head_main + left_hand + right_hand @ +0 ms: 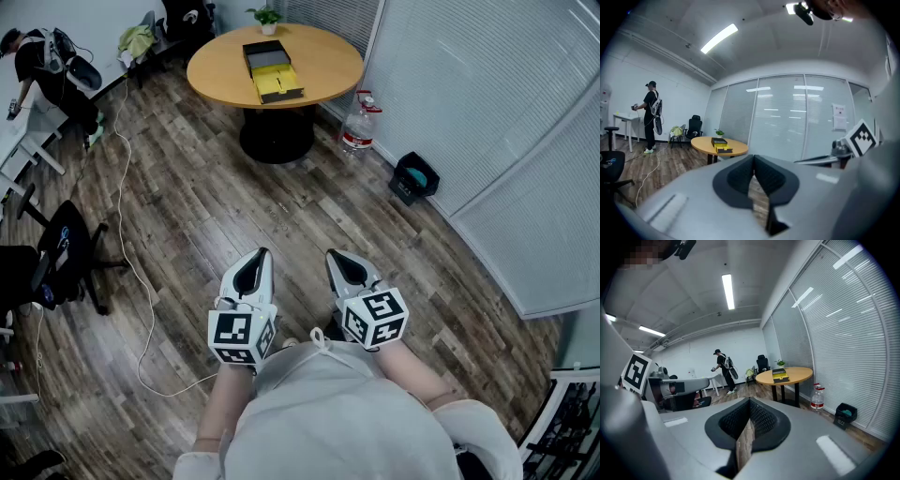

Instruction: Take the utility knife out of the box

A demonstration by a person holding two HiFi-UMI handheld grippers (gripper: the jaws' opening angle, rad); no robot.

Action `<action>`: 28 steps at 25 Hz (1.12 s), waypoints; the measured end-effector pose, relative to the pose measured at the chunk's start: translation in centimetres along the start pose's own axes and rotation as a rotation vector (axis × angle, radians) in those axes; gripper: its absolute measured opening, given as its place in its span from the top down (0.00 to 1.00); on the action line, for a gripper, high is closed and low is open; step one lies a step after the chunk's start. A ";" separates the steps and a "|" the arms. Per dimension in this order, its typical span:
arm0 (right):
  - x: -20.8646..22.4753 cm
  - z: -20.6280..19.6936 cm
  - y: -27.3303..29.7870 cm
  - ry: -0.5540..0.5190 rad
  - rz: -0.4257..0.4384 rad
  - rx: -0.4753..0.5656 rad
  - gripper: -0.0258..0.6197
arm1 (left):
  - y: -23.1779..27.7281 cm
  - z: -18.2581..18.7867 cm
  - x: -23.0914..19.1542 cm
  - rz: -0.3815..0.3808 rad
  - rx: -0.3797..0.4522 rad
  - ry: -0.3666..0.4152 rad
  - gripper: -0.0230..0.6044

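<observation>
Light grey top; white left gripper and right gripper, black-padded fingers, checkered marker cubes

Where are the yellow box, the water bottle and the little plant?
box (278,84): head view, on its yellow part.
water bottle (357,129): head view, on its clear body.
plant (267,14): head view, on its green leaves.

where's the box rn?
Head view, top centre: the box sits on the round wooden table, just on the near side of the small potted plant. A water bottle stands on the floor to the table's right.
</observation>
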State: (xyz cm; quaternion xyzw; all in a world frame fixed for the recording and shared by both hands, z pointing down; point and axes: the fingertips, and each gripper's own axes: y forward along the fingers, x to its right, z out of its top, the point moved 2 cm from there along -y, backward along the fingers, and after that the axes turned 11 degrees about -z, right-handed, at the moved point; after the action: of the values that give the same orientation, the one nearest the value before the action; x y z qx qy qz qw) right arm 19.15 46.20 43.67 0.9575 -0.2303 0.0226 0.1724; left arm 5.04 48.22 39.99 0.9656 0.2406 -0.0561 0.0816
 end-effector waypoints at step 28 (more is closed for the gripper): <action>1.6 -0.1 10.4 0.048 0.011 -0.129 0.96 | 5.2 -2.4 -8.3 0.066 -0.079 -0.115 0.95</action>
State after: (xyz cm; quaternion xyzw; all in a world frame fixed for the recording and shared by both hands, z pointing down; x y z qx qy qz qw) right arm 15.86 36.86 47.29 0.9423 -0.2322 0.0313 0.2393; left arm 0.44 40.35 44.27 0.9642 0.2054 -0.0992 0.1350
